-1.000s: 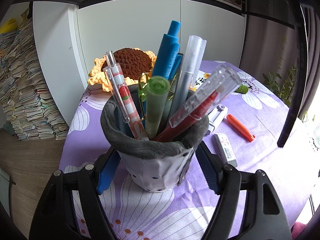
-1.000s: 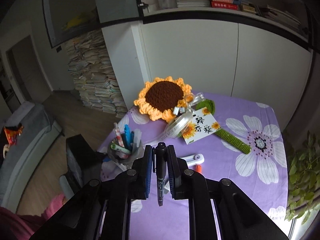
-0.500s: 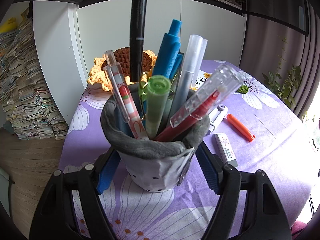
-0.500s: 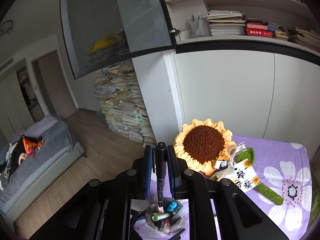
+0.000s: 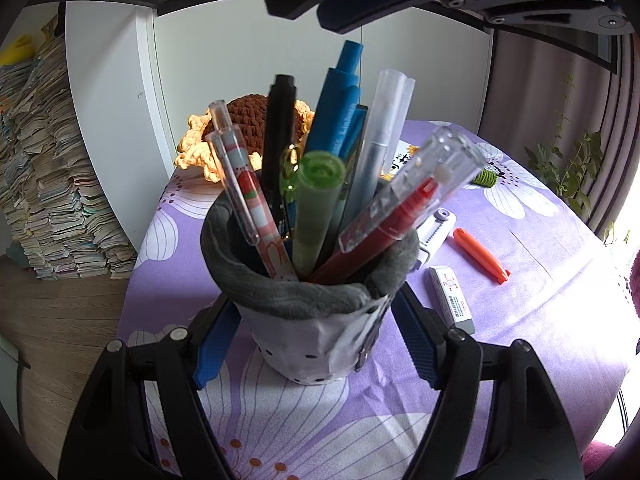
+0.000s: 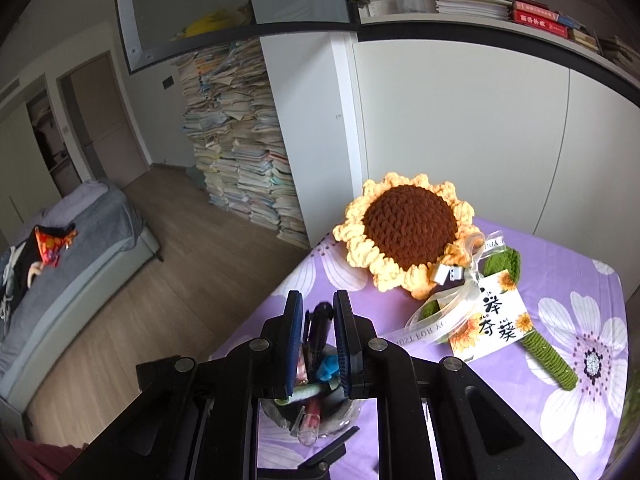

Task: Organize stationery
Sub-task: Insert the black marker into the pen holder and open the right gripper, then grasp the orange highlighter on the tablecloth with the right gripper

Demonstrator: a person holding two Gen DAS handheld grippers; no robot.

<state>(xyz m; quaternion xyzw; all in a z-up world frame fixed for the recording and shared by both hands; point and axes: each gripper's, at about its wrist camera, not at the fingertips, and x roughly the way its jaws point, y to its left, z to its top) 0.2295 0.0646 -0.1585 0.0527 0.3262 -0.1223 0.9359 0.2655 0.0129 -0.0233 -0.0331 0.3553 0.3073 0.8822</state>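
Left wrist view: left hand-held gripper [image 5: 312, 344] has its blue pads against both sides of the pen cup [image 5: 312, 332], pinching it so it stays put on the desk [image 5: 540, 320] near the left edge.
Cup contents: black pen [image 5: 279, 136] stands among the others at the back left, leaning slightly; with it a blue pen [image 5: 338, 108], green marker [image 5: 316, 204], red pen [image 5: 384, 228], frosted clear pen [image 5: 380, 148] and a pink patterned pen [image 5: 248, 200].
Right wrist view: right hand-held gripper [image 6: 318, 344] sits directly above the cup, jaws parted with a visible gap either side of the black pen's cap; it is no longer clamping anything.
Step in hand: judged to be the release of the black pen into the cup; the drop looks done, the right tool not yet clear.
Left to sort: eraser [image 5: 452, 300], orange pen cap or small cutter [image 5: 480, 252], and a white correction tape [image 5: 434, 228], all lying loose on the desk to the right of the cup.
Next move calls for: lifting the right tool straight up to avoid snagging the tall pens, then going to the loose items; the flat eraser needs a low, level pinch.
Also on desk: crochet sunflower [image 6: 408, 232] with tag, at the far edge.
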